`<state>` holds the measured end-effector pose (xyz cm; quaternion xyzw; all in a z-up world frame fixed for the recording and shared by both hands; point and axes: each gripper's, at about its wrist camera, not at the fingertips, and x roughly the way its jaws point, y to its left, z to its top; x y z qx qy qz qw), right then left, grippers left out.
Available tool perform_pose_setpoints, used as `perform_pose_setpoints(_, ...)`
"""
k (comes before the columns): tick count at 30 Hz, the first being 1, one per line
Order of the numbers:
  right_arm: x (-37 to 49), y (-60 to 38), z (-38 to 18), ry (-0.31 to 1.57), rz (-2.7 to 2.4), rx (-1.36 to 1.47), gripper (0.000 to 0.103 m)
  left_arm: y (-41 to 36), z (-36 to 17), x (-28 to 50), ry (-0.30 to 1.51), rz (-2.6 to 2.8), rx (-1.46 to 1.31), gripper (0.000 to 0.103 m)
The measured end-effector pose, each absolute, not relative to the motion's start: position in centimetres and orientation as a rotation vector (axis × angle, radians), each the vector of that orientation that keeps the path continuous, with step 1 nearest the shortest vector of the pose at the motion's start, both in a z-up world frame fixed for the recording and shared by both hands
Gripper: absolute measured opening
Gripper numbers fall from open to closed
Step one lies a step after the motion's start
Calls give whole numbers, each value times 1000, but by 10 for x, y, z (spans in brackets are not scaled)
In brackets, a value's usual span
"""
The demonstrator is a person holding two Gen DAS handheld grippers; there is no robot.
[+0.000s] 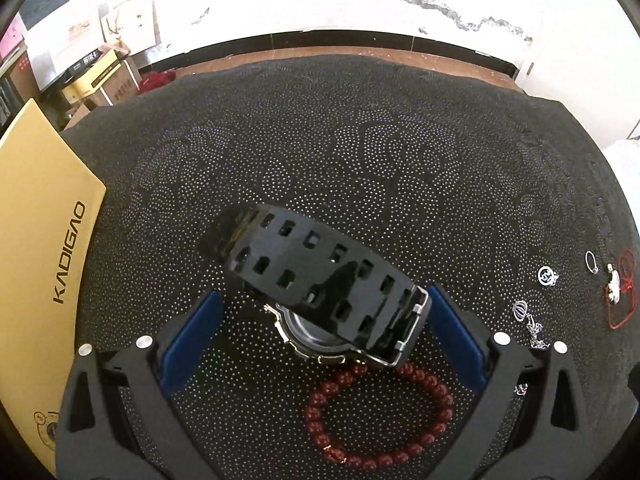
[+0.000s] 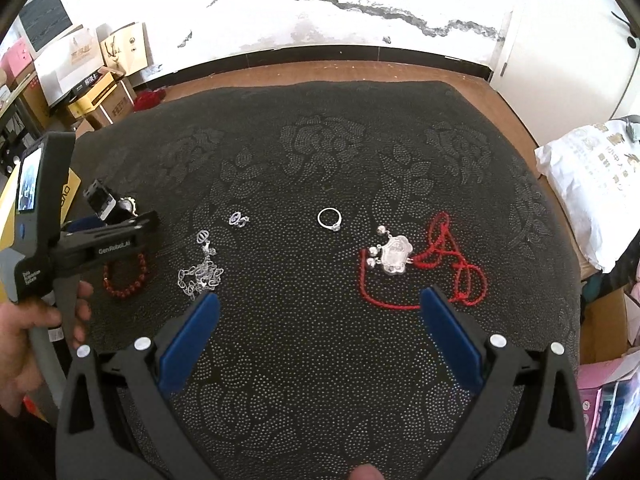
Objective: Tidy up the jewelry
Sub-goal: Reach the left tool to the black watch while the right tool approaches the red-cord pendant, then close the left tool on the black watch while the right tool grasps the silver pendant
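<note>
Cloth [image 1: 360,140], dark with a dotted flower pattern, filling most of both views. Yellow box [image 1: 40,240] printed KADIGAO at the left edge of the left wrist view, partly on the cloth.

Left gripper [image 1: 324,298] low in its own view, blue fingers [image 1: 188,340] spread wide, clamped on nothing. Seen also at the left edge of the right wrist view, gripped by a hand [image 2: 24,332]. Right gripper [image 2: 320,298] spread equally wide over bare cloth, holding nothing and touching nothing.

Black watch [image 1: 320,280] between the left gripper's fingers, strap slanting from upper left to lower right, buckle end right at the right-hand finger; contact there impossible to tell. Clear gap to the left-hand finger.

Red bead bracelet [image 1: 380,412] flat on the cloth just below the watch, between the two finger bases.

Red cord necklace [image 2: 452,256] with a silver pendant [image 2: 394,258] right of centre in the right wrist view, just above the right-hand fingertip. Silver chain [image 2: 200,276] in a small heap just above the left-hand fingertip. Ring [image 2: 330,218] near the centre, well apart from both fingers. Small silver piece [image 2: 239,219] to the left of the ring, too small to identify.
</note>
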<state>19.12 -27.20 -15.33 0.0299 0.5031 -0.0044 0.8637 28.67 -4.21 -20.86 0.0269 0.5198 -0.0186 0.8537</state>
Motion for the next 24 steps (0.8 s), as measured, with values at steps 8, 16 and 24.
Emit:
perform_pose_setpoints(8,185,-298,-155,1060,3,100,97,-43,-197,275,1073,-36,87,66)
perform_pose_setpoints(16,192,-332,-172,1060,-22,129,96,-32,-187,273,1083,-47,47,66)
perform_pose_setpoints(24,225,-328,-205,1111,-81,66,85,-29,-160,267,1012,-74,59,66)
